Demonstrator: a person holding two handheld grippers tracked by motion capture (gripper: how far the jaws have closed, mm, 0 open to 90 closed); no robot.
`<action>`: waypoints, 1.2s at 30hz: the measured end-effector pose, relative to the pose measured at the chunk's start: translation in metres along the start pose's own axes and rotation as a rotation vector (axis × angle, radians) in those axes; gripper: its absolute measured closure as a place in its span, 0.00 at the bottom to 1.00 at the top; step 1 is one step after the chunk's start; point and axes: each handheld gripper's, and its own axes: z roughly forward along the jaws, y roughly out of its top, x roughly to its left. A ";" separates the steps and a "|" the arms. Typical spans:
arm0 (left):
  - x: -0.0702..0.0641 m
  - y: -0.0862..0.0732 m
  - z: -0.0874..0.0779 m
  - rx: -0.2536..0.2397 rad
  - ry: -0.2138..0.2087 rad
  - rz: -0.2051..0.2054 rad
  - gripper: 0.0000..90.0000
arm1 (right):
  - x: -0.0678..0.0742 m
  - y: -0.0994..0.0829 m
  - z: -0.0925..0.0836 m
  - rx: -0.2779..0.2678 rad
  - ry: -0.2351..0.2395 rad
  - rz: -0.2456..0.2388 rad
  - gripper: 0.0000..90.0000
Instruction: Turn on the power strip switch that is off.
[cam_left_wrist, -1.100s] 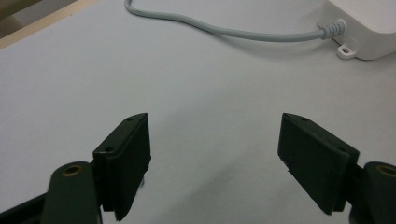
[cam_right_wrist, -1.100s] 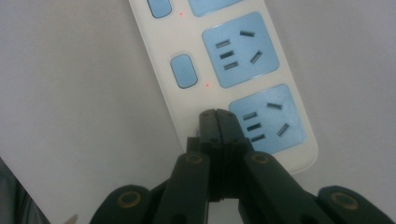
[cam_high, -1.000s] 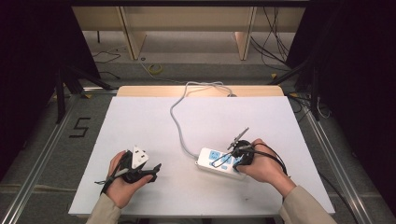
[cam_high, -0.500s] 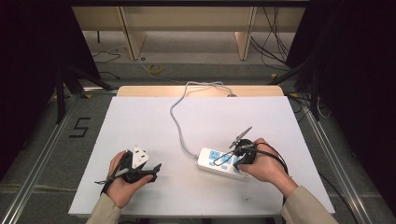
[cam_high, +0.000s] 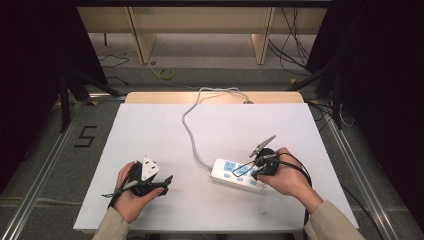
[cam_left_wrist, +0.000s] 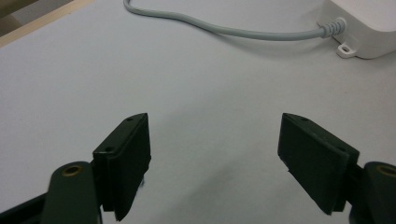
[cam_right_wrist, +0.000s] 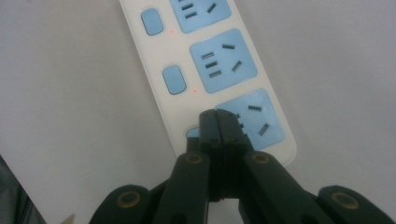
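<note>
White tabletop (cam_high: 150, 130); my right gripper (cam_right_wrist: 218, 116), jaws closed and empty, presses the power strip's (cam_right_wrist: 154, 60) end switch (cam_right_wrist: 191, 133); off-centre pressure may skid the strip. Left gripper (cam_left_wrist: 215, 154) gapes empty.

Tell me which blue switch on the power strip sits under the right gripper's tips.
The end switch, at the strip's cable-free end: the shut right gripper covers most of it. The other two switches lie clear, farther along.

The right gripper (cam_right_wrist: 218, 114) has its black jaws pressed together, tips over the near end of a white power strip (cam_right_wrist: 154, 88) lying on the pale desk (cam_right_wrist: 70, 116). The tips partly cover a blue switch (cam_right_wrist: 192, 134) beside the nearest blue socket (cam_right_wrist: 261, 119).
</note>
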 end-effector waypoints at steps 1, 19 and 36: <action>0.000 0.000 0.000 0.002 0.000 0.001 0.28 | 0.000 -0.001 -0.001 -0.001 -0.001 0.000 1.00; 0.000 0.000 0.000 0.005 -0.001 0.000 0.28 | -0.006 -0.014 -0.009 -0.087 -0.007 0.019 0.99; 0.000 0.000 0.000 0.006 -0.001 0.001 0.28 | -0.016 -0.032 -0.017 -0.181 -0.012 0.065 0.91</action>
